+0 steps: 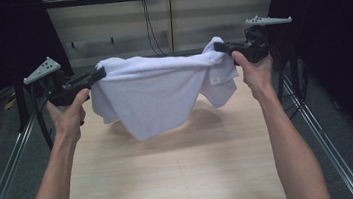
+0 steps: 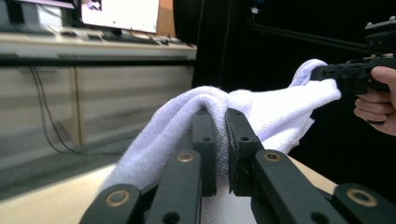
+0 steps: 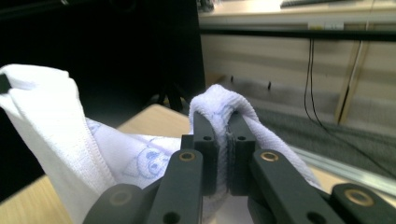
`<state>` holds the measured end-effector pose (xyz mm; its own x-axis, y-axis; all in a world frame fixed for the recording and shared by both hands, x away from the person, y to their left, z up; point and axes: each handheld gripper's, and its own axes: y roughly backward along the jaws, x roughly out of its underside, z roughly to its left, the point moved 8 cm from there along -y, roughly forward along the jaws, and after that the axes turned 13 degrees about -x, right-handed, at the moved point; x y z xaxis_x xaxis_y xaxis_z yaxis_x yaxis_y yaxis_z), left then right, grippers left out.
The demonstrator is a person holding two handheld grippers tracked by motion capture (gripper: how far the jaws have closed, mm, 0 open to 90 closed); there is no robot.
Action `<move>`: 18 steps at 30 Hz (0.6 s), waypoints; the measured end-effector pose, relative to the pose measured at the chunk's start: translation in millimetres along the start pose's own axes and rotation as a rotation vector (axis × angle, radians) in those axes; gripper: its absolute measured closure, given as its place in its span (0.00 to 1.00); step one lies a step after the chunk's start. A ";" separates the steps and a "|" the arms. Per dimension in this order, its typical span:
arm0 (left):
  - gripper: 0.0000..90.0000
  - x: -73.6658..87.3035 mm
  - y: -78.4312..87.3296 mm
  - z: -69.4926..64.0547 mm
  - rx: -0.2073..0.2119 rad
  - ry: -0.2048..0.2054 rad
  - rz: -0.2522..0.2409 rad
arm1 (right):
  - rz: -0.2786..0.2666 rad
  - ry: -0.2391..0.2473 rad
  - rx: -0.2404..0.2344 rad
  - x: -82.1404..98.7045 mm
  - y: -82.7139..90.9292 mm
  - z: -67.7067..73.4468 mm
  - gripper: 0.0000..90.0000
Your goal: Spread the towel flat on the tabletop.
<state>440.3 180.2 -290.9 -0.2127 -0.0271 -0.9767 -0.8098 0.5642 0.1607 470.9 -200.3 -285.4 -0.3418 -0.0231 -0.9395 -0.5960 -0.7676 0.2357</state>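
Note:
A white towel hangs stretched between the two grippers, above the far half of the wooden table. My left gripper is shut on the towel's left corner, the cloth bunched over its jaws. My right gripper is shut on the right corner, where the fabric folds over the jaw tips. The towel's middle sags in a point toward the table without touching it. A faint blue print marks the cloth in the right gripper view. In the left gripper view the right gripper and its hand are at the far right.
Metal rails run along both sides of the table. A pale panelled wall with hanging black cables stands behind it. A desk with a monitor lies beyond in the left gripper view.

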 end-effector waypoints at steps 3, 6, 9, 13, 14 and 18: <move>0.94 -2.3 16.3 -12.6 0.035 -0.060 -0.030 | -0.094 0.009 -0.067 -14.2 12.3 12.7 0.96; 0.94 29.4 24.8 -26.9 0.074 -0.089 0.009 | -0.062 0.024 -0.080 3.5 20.4 17.7 0.96; 0.94 73.3 28.4 -43.8 0.133 -0.097 0.088 | 0.070 0.022 -0.056 55.3 26.1 17.3 0.96; 0.94 136.5 33.3 -65.1 0.223 -0.061 0.194 | 0.174 -0.044 -0.055 127.6 38.3 6.7 0.96; 0.94 154.2 34.8 -70.8 0.239 -0.070 0.234 | 0.188 -0.063 -0.056 140.8 40.2 5.0 0.96; 0.93 200.4 43.8 -91.6 0.290 -0.078 0.338 | 0.284 -0.120 -0.046 202.7 46.8 -1.7 0.97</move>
<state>312.2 123.9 -466.6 -0.3880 0.2547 -0.8857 -0.5127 0.7390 0.4371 375.0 -242.0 -465.2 -0.5748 -0.1668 -0.8011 -0.4319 -0.7696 0.4702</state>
